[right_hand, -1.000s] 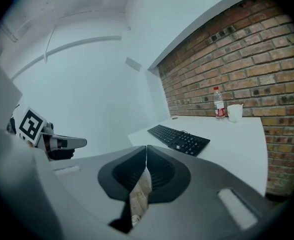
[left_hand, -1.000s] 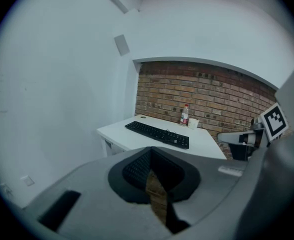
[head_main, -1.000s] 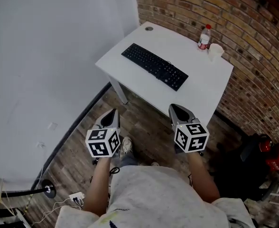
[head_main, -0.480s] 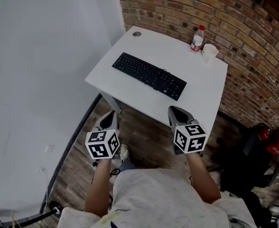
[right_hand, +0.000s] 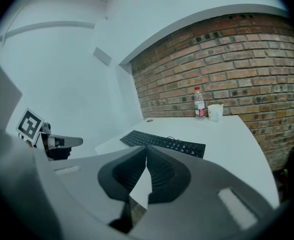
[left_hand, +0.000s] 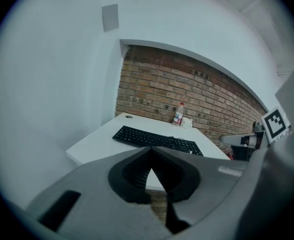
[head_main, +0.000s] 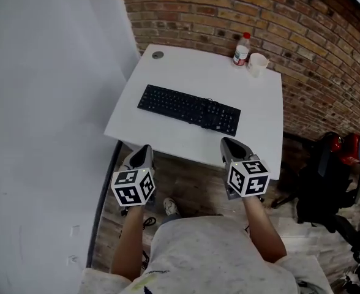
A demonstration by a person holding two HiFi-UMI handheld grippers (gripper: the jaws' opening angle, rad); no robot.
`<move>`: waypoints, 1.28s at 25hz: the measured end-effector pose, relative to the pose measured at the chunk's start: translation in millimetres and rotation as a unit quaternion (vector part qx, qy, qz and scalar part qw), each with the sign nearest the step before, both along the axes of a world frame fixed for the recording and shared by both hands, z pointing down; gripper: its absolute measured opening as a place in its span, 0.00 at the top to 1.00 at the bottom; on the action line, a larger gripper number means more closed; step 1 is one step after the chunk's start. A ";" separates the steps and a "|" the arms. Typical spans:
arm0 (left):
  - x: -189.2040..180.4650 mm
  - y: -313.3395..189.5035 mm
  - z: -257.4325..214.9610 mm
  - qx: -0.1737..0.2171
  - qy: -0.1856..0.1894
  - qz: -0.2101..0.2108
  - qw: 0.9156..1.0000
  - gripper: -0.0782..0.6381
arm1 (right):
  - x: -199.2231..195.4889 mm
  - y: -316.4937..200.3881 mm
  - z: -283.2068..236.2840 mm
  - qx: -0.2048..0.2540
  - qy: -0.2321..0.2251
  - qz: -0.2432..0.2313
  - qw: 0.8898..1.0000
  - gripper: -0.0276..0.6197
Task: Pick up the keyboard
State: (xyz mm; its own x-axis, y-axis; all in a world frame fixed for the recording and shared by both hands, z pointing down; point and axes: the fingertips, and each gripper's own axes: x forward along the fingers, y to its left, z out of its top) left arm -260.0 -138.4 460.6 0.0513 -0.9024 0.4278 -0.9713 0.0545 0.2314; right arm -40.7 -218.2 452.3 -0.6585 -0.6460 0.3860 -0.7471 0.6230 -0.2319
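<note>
A black keyboard [head_main: 189, 110] lies across the middle of a white table [head_main: 137, 132], its long side roughly parallel to the near edge. It shows in the left gripper view [left_hand: 157, 139] and the right gripper view [right_hand: 163, 142] too. My left gripper [head_main: 146, 149] hovers short of the table's near left corner, jaws shut and empty. Over the near edge, just before the keyboard's right end, my right gripper [head_main: 226, 143] is also shut with nothing held. Both point toward the table, slightly downward.
A plastic bottle [head_main: 242, 49] and a white cup [head_main: 257, 64] stand at the table's far right, by the brick wall [head_main: 302, 35]. A small round grommet [head_main: 158, 55] sits at the far left corner. A white wall [head_main: 39, 103] runs on the left. A dark chair [head_main: 327, 182] stands at the right.
Both grippers have come closer to the table, and the view has swung so the keyboard now lies more squarely ahead. Jaws stayed shut.
</note>
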 end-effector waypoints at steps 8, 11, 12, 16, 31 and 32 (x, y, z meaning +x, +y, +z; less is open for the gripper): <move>-48.5 -35.0 2.0 -0.003 0.007 0.067 0.998 0.90 | -18.7 -13.0 4.3 -0.007 0.011 0.091 0.996 0.95; -59.4 -46.6 6.8 -0.005 0.007 0.090 0.996 0.90 | -21.4 -15.1 6.1 -0.007 0.016 0.116 0.993 0.93; -61.7 -50.2 8.7 -0.005 0.007 0.097 0.995 0.90 | -21.5 -15.8 6.9 -0.006 0.017 0.124 0.992 0.93; -68.9 -66.9 13.9 -0.002 0.005 0.123 0.992 0.90 | -20.0 -20.8 11.0 -0.004 0.014 0.150 0.989 0.91; -98.3 -155.5 38.8 -0.015 -0.012 0.142 0.990 0.65 | -3.9 -60.8 45.1 -0.022 0.009 0.203 0.979 0.77; -99.3 -162.2 42.0 -0.018 -0.013 0.143 0.989 0.63 | -2.5 -65.5 46.8 -0.023 0.009 0.206 0.978 0.76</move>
State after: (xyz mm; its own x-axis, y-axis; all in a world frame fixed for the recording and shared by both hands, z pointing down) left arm -359.3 -300.6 502.6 0.2908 -0.8366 0.4642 -0.9539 -0.2159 0.2085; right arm -43.2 -283.7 499.1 -0.3389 -0.8364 0.4308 -0.9368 0.2577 -0.2365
